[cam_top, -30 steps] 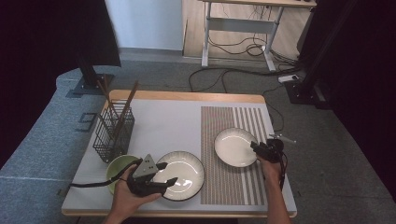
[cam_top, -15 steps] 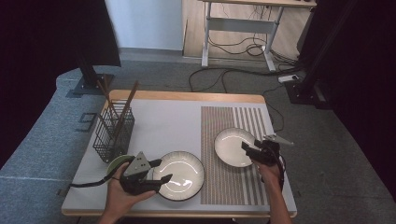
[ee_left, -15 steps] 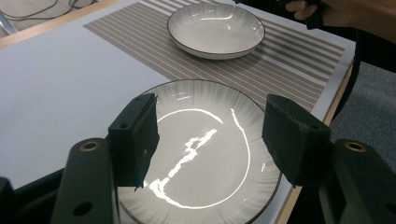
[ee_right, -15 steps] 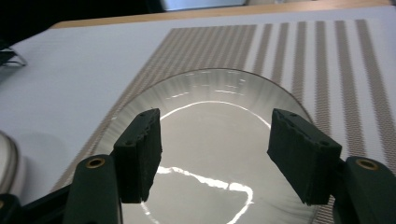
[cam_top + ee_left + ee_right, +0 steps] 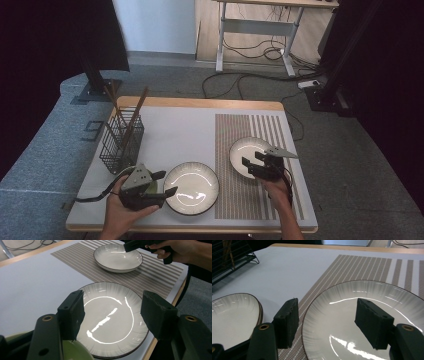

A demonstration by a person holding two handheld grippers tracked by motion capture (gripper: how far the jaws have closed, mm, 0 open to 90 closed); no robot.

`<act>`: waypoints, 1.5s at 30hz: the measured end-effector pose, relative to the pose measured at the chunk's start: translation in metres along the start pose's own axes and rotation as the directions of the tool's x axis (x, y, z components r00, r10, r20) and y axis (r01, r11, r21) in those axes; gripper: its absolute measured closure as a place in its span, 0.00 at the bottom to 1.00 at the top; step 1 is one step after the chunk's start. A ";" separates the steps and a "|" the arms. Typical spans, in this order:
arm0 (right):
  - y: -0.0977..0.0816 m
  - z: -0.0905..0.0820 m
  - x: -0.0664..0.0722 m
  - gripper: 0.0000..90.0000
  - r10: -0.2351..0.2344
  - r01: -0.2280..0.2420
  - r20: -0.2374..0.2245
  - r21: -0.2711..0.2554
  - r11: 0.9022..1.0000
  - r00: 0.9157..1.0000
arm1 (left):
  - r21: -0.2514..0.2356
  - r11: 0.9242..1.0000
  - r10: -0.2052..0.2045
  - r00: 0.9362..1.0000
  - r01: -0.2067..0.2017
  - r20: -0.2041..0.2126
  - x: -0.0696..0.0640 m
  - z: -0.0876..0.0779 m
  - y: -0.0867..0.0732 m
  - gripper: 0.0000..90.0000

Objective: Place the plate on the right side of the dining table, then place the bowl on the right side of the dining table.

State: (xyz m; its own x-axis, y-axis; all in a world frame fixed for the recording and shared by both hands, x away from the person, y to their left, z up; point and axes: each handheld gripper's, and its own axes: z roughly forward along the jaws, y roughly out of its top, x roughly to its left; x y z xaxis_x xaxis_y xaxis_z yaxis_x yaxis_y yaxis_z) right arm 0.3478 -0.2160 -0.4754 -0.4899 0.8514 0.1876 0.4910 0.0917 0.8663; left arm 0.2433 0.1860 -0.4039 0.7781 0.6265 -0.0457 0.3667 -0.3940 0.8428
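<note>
The plate [image 5: 191,188] lies at lower centre, the bowl [image 5: 251,157] on the mat [image 5: 250,200] at right. Both are judged glazed, slippery, breakable; rims are best pinched. Left gripper [image 5: 164,182] and right gripper [image 5: 253,162] are held apart, empty.

Each hand carries black tongs; the left tongs [image 5: 164,183] bear a grey three-cornered plate on top, and a black cable trails from them; the right tongs [image 5: 253,164] carry a like grey plate; seen close, the jaws are matte black arms with brass-ringed screw holes, ending in blocky, ribbed black pads [image 5: 372,322]; both forearms are bare, without sleeves.
</note>
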 end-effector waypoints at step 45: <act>0.001 0.000 0.018 0.42 -0.037 0.038 -0.043 0.012 0.999 0.998 | -0.078 0.994 -0.080 0.995 0.075 -0.058 0.045 -0.047 -0.004 0.39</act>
State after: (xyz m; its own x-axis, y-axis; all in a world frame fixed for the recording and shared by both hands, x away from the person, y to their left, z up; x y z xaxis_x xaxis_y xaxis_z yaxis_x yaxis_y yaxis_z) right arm 0.3397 -0.2003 -0.4715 -0.5385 0.8243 0.1750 0.4805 0.1298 0.8673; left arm 0.2525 0.2472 -0.3846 0.7155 0.6938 -0.0820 0.3837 -0.2921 0.8760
